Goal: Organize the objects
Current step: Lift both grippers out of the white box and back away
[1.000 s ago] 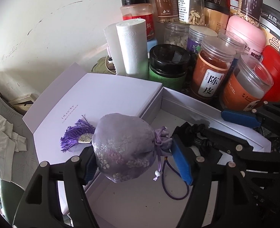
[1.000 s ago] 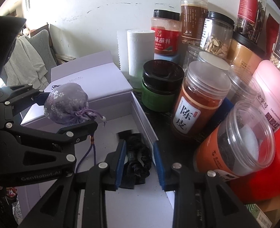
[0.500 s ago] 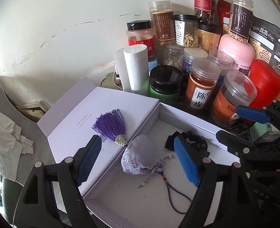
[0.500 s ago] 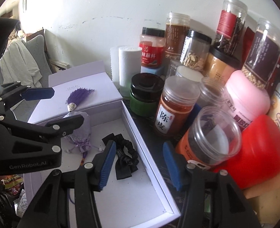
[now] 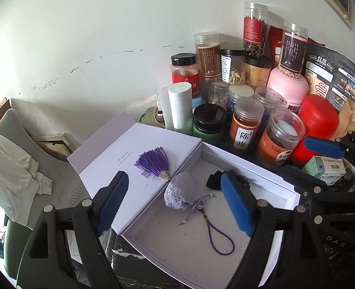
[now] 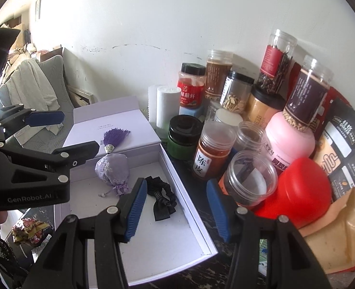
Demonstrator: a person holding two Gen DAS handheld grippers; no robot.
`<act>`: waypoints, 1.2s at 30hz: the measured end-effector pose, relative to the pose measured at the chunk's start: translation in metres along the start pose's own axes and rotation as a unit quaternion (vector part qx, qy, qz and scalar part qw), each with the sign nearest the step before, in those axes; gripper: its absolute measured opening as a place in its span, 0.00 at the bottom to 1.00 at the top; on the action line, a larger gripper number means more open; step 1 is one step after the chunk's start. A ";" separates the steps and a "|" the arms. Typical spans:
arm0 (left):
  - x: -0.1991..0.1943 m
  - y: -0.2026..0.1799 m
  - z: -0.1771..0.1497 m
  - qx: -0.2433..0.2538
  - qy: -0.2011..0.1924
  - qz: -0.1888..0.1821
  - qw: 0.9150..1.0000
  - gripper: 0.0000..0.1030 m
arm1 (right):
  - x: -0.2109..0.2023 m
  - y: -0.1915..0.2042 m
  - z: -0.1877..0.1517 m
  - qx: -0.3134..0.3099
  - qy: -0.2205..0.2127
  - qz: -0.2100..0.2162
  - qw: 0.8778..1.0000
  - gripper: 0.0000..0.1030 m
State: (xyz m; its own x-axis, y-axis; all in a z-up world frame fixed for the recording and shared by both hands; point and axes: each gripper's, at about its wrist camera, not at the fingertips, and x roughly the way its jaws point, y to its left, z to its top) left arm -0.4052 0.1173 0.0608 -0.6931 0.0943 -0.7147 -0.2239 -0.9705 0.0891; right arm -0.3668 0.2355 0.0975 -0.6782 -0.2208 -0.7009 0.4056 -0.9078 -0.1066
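Both grippers are released and empty. Left gripper (image 5: 175, 202) stands with its jaws wide apart above the box (image 5: 249, 162); nothing is between the pads. Right gripper (image 6: 177, 207) stands with its jaws partly apart over the box's right wall; nothing is held.

Progress, as judged from the layout:
- Sachet (image 5: 181, 193): placed. It lies inside the box at the left wall, its cord loop trailing across the floor. Its tassel (image 5: 154, 162) still rests outside, on the open lid (image 5: 119, 149).
- Scrunchie (image 6: 161, 198): placed. It lies inside the box, near the back right, just beside the sachet but apart from it.
- Box: open. The lid lies flat to the left, hinged along the shared edge.

Remaining, as a judgement: tuck the tassel into the box, then likely fold the lid shut. The tassel would otherwise catch in the hinge line. Whether further items are to go in cannot be told.

Count:
- Grippers: two.
- Boxes: one, with one lid.
- Items inside: two (one sachet, one scrunchie).
- Tassels: one.
- Paper rolls (image 5: 180, 107) behind the lid: two, upright, side by side.
- Jars (image 5: 246, 122): a crowded cluster against the wall; exact number uncertain, as several overlap.
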 end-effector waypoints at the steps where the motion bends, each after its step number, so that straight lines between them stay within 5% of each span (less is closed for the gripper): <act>1: -0.006 0.001 0.000 -0.001 -0.002 0.000 1.000 0.76 | -0.004 0.000 0.000 0.000 -0.002 -0.001 1.000 0.51; 18: -0.119 -0.006 -0.026 -0.015 -0.031 0.013 0.999 0.76 | -0.093 0.014 -0.017 -0.012 -0.037 -0.001 0.999 0.51; 36: -0.216 -0.025 -0.122 -0.022 -0.027 0.026 0.999 0.76 | -0.162 0.042 -0.088 -0.032 -0.039 0.012 0.999 0.51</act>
State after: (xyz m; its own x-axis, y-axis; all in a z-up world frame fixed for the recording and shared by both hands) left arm -0.1666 0.0940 0.1284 -0.7390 0.0545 -0.6715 -0.1576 -0.9831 0.0936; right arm -0.1860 0.2644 0.1449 -0.7130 -0.2716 -0.6464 0.4590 -0.8777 -0.1376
